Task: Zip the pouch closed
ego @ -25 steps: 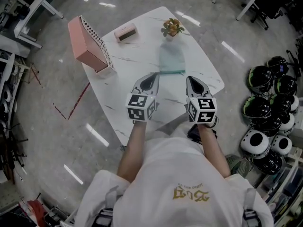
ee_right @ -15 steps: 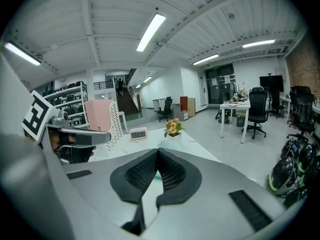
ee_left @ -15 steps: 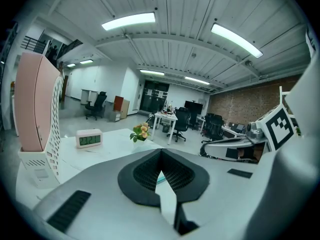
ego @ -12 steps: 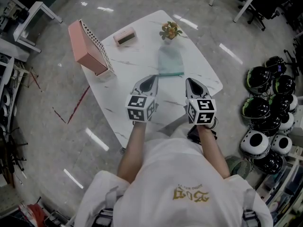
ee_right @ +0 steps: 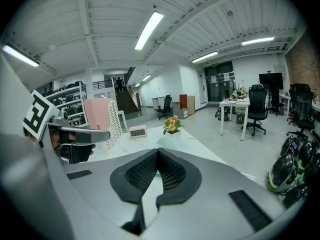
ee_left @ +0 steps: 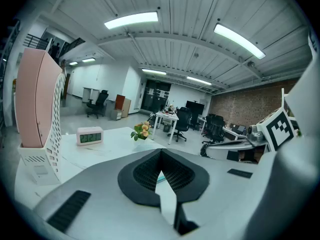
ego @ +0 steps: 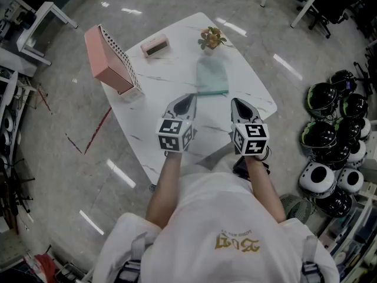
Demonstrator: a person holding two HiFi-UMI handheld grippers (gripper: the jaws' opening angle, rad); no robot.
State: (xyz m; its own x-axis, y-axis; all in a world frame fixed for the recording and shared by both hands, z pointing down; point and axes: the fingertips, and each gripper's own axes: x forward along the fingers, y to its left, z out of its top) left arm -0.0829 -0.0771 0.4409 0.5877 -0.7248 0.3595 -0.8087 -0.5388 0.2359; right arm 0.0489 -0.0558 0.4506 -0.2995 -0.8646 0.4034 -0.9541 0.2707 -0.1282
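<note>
A flat teal pouch (ego: 211, 78) lies on the white marble table (ego: 171, 72), its near edge toward me. Both grippers hover over the table's near part, side by side and short of the pouch. My left gripper (ego: 189, 96) points at the pouch's near left corner and is shut with nothing in it. My right gripper (ego: 235, 101) sits to the right of the pouch's near edge, also shut and empty. In the left gripper view the jaws (ee_left: 161, 152) meet tip to tip. The right gripper view shows the same (ee_right: 158, 150).
A pink perforated file holder (ego: 109, 58) stands at the table's left edge. A pink clock (ego: 155, 45) and a small flower pot (ego: 212, 38) sit at the far side. Several helmets (ego: 333, 140) lie on the floor to the right. Office desks and chairs stand beyond.
Neither gripper has moved. The head view has shifted slightly, so the table sits a touch higher in the picture.
</note>
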